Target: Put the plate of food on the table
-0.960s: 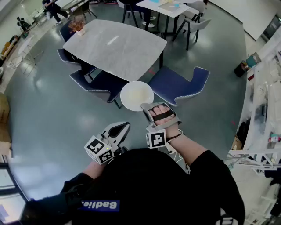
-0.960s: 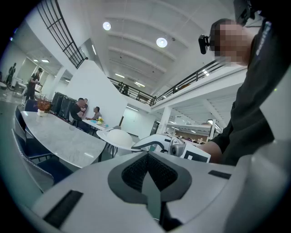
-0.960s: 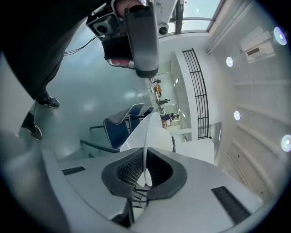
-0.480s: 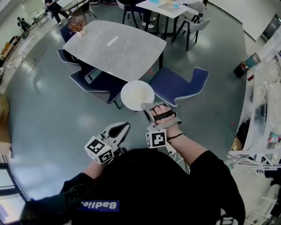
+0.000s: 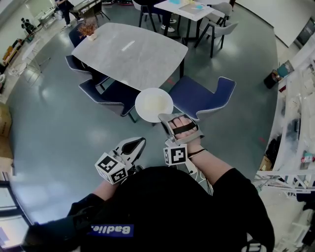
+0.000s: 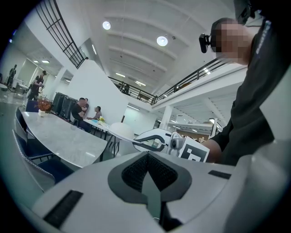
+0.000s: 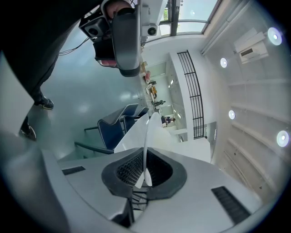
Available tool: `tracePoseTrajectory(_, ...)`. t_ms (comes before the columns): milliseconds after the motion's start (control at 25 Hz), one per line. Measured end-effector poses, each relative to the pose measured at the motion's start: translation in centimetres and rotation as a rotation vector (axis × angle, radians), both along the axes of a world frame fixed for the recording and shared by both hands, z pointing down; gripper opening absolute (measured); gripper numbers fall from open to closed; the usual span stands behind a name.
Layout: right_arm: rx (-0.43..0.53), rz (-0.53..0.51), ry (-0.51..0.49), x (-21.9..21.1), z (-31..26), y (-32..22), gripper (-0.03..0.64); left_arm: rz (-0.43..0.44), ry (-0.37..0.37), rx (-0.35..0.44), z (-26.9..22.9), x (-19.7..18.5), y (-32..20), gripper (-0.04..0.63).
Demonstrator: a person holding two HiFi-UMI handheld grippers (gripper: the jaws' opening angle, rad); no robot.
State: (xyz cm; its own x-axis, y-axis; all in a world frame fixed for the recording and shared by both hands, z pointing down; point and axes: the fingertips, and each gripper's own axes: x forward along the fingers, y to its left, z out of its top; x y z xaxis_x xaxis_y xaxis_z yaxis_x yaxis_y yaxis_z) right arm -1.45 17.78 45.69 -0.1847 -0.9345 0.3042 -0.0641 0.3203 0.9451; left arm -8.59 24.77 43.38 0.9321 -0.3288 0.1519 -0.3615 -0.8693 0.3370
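Note:
A white plate with pale food on it is held level in the air, over the blue chairs in front of the grey marble table. My right gripper is shut on the plate's near rim. In the right gripper view the plate runs edge-on between the pads. My left gripper hangs lower and to the left, shut with nothing in it. In the left gripper view its pads meet, and the plate and the table lie ahead.
Two blue chairs stand between me and the table's near edge. A small pot of flowers sits on the table's far left corner. A second table with people is behind. Shelving lines the right side.
The plate and my right gripper have edged slightly forward towards the table. The left gripper has held its place.

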Motion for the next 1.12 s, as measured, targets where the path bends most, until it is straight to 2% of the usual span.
tracePoseTrajectory(440, 0.008, -0.058, -0.006, 2.2, -0.5, -1.7, 0.018, -0.058, -0.005, 0.018, -0.5, 2.7, -1.0, 0.008)
tracePoseTrajectory(760, -0.002, -0.107, 0.003, 4.1, 0.7, -3.2, 0.018, -0.125, -0.005, -0.017, 0.9, 4.6, -0.8, 0.008)
tracePoseTrajectory(1120, -0.043, -0.09, 0.024, 4.1, 2.8, -7.2, 0.018, -0.091, 0.009, -0.022, 1.6, 4.7, -5.2, 0.008)
